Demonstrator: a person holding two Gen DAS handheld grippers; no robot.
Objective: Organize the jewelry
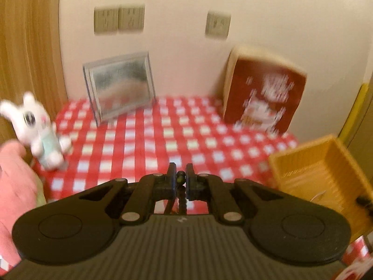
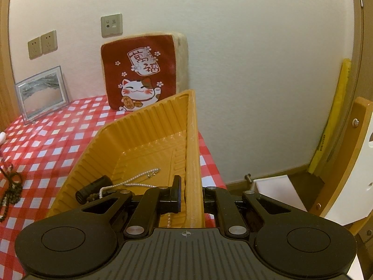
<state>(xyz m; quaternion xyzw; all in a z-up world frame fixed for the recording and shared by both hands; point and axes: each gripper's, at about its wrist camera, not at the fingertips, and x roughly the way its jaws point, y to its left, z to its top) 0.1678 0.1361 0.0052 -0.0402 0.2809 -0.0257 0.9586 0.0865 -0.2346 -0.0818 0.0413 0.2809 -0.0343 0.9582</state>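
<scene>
Left gripper is pinching a dark bead strand, right gripper is clamping the tilted yellow tray wall at 12 o'clock; pearls risk sliding out.

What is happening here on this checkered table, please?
A person is sorting jewelry with two handheld grippers. The right gripper is clamped on the side wall of a yellow tray and holds it tilted; a pearl necklace and a dark cylinder lie inside. The left gripper pinches a dark beaded strand above the checkered tablecloth.
</scene>
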